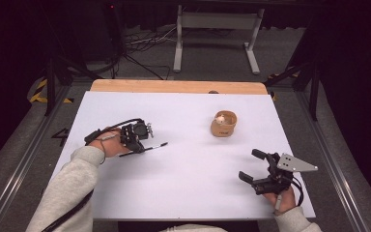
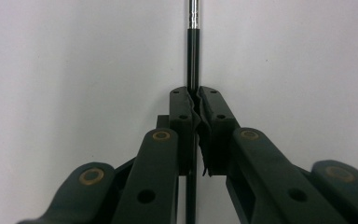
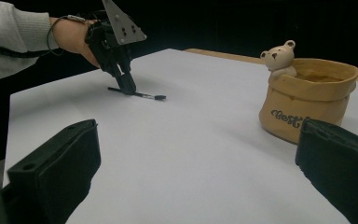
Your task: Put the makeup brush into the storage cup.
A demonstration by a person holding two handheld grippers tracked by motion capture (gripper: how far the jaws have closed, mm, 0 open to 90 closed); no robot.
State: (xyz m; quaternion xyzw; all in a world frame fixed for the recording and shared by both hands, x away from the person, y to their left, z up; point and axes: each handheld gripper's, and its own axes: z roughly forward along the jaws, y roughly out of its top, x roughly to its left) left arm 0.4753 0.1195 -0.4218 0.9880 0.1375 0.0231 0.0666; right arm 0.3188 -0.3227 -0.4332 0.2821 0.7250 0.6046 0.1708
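Observation:
A thin black pen (image 1: 150, 147) with a silver band lies flat on the white table sheet (image 1: 188, 183) at the left. My left gripper (image 1: 137, 148) points down onto it, shut on the pen's shaft (image 2: 193, 51), jaws pressed together around it (image 2: 196, 95). From the right gripper view, that same gripper (image 3: 127, 87) pins the pen (image 3: 145, 95) to the sheet. A tan sack-shaped pot (image 1: 223, 125) with a small bear figure (image 3: 279, 56) on its rim stands right of centre. My right gripper (image 1: 249, 164) rests near the front right, open and holding nothing (image 3: 198, 140), with the pot (image 3: 307, 102) just ahead of it.
The sheet covers a wooden tabletop whose bare strip (image 1: 174, 86) shows along the far edge. Beyond it are a dark floor, cables and a grey metal frame (image 1: 217, 29). A grey sleeve (image 1: 72, 183) comes in at the bottom left.

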